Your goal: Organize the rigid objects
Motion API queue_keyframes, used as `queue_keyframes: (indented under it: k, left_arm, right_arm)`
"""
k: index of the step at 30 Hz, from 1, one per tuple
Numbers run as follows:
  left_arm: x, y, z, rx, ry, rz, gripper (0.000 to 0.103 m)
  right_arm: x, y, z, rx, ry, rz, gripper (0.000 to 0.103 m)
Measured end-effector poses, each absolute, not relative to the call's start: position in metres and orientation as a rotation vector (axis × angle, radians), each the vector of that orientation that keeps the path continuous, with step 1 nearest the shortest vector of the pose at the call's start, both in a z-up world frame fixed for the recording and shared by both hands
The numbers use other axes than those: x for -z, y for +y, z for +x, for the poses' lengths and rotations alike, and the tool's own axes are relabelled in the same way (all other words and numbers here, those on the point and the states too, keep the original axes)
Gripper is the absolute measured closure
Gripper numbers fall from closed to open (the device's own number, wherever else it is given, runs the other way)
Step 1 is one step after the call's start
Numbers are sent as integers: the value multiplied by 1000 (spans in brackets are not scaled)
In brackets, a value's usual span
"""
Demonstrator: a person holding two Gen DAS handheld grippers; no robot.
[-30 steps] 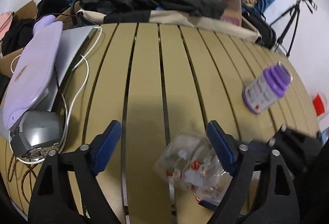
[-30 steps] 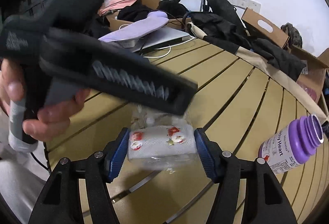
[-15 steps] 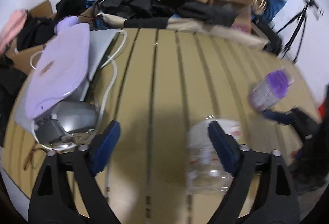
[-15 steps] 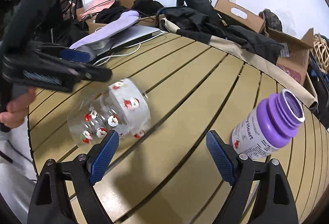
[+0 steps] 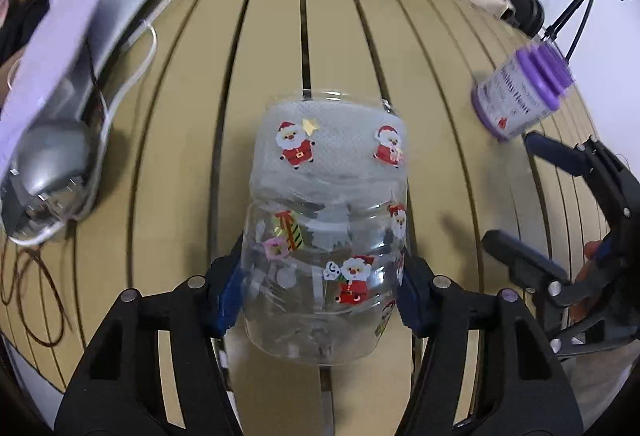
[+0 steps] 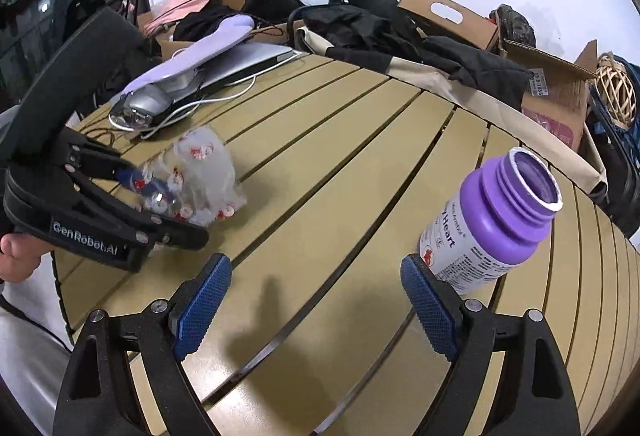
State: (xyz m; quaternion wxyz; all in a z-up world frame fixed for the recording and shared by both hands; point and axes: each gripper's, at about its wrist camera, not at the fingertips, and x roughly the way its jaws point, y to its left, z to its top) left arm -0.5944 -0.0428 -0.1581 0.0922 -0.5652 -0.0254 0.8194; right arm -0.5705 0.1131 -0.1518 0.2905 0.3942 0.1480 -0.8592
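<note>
Left tongs [image 5: 322, 292] clamp a clear Santa-sticker jar [image 5: 326, 232] lying on the slatted bench [image 5: 192, 156]. Right tongs [image 6: 316, 300] gape wide, empty, just beside the uncapped purple supplement bottle [image 6: 496, 224]. Grasping step; next likely closing on that bottle.

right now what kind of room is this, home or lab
Probably a lived-in home room used for recording: a slatted wooden table, clothes and cardboard boxes piled behind it, and a camera tripod by the white wall.
</note>
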Motion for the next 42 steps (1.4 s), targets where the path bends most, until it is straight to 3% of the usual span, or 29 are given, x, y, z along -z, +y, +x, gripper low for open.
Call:
queue_keyframes:
  k: [4, 8, 13, 23, 31, 32, 36, 38, 42]
  left_arm:
    - [134, -46, -595, -2574, 0, -1507, 45]
    - [106, -46, -597, -2702, 64, -1314, 44]
    - [78, -48, -594, -2729, -20, -1037, 44]
    - [70, -39, -593, -2680, -58, -808, 44]
    - [65, -38, -600, -2645, -30, -754, 43]
    - [63, -38, -600, -2654, -28, -749, 40]
    - [67, -41, -613, -2625, -27, -799, 33]
    - [68, -38, -620, -2587, -9, -795, 42]
    - [66, -33, -625, -2583, -26, -725, 44]
  right_arm:
    - [137, 119, -571, 2307, 290, 1033, 13]
    - [102, 141, -579, 2273, 16, 939, 13]
    - [72, 145, -608, 2056, -311, 905, 13]
    - [87, 109, -671, 1774, -539, 1071, 13]
    - [86, 117, -686, 1641, -684, 1024, 16]
    - [83, 118, -687, 1653, -687, 1005, 38]
    - [62, 113, -675, 1783, -490, 931, 38]
    - [47, 102, -662, 1921, -253, 868, 38]
    - [30, 89, -649, 2017, 53, 734, 38]
